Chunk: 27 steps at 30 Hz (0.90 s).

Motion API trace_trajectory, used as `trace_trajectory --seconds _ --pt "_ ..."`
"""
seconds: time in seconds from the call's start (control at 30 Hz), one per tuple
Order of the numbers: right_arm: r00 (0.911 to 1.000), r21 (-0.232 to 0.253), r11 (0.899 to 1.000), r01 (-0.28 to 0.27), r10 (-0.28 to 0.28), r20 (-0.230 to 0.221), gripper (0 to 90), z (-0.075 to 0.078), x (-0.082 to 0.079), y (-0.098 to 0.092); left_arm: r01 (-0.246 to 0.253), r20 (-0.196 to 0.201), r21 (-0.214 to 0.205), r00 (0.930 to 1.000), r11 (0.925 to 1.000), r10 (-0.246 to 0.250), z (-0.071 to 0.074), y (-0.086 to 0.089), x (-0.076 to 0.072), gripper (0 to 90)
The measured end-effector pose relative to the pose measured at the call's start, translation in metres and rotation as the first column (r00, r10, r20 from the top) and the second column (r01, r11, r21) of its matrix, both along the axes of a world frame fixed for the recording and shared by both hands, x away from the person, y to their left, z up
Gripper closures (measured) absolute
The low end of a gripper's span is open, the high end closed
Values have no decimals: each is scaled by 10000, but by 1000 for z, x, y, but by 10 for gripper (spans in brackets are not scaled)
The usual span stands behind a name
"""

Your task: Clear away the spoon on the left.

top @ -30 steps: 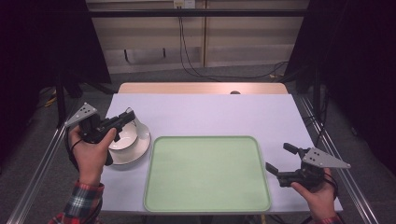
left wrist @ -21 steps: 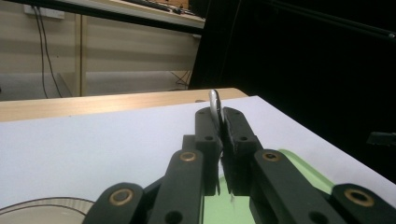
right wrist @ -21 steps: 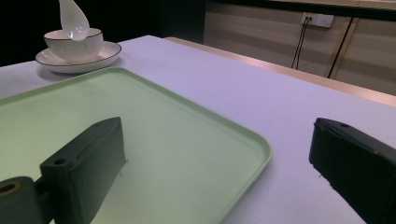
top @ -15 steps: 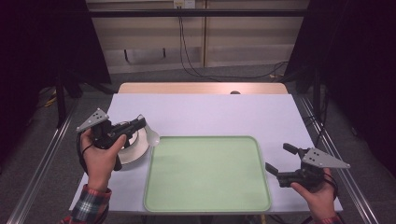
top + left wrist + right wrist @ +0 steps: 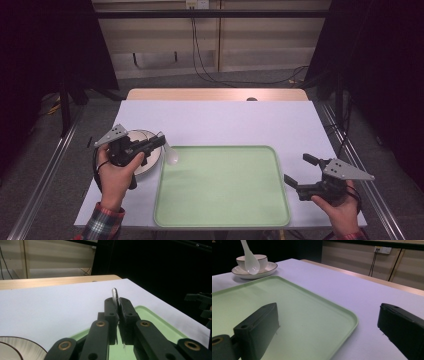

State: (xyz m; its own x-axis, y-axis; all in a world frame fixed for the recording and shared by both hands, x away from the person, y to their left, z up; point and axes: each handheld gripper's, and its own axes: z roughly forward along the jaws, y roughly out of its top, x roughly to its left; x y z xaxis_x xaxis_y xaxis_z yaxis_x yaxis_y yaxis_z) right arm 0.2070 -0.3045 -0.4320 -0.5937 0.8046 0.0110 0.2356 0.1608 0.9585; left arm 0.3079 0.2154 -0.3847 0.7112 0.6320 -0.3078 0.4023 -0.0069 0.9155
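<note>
Spoon [image 5: 171, 156] first: in the high view this small white ceramic soup spoon hangs from the left tongs [image 5: 161, 141], its bowl out past the jaw tips, over the worktop [image 5: 225, 120] just at the near-left corner of the green tray [image 5: 222, 187]. Behind the hand sit a white saucer [image 5: 151, 162] and, on it, a bowl, largely covered by the tongs. The right tongs [image 5: 298, 169] rest at the tray's right edge, jaws spread wide and empty.

From the left gripper view, the left tongs [image 5: 118, 305] are clamped shut on the spoon's handle [image 5: 114, 295], the two pads pressed flat against its thin sides, with only the rounded end of the handle poking above them. The grip sits high on the handle, which I judge leaves the heavier bowl end free to swing.

Through the right gripper view, the spoon [image 5: 250, 258] hangs bowl-down in front of the cup-like bowl [image 5: 252, 260] on its saucer [image 5: 254, 270], and the right jaws stand far apart with only tray between them.

Glazed ceramic like this is likely light, stiff, slick and brittle, so it wants a firm pinch on the handle's flat faces and a gentle set-down, lest it slip or chip.
</note>
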Motion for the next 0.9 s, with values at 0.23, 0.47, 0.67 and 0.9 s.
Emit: trace_trajectory --seconds 0.23,0.47,0.67,0.9 --pt "10000 12 10000 -15 15 13 33 0 0 0 281 -149 14 9995 9996 -281 -8 -5 -5 856" --pt "10000 11 10000 -3 3 5 33 0 0 0 717 -312 -54 9969 9974 -718 -17 -9 -8 856" --pt "10000 0 10000 -19 19 10 33 0 0 0 993 -453 74 9941 9950 -988 -24 -12 -10 856" --pt "10000 -1 10000 -1 1 -17 33 0 0 0 1151 -571 140 9918 9933 -1141 -28 -16 -14 856"
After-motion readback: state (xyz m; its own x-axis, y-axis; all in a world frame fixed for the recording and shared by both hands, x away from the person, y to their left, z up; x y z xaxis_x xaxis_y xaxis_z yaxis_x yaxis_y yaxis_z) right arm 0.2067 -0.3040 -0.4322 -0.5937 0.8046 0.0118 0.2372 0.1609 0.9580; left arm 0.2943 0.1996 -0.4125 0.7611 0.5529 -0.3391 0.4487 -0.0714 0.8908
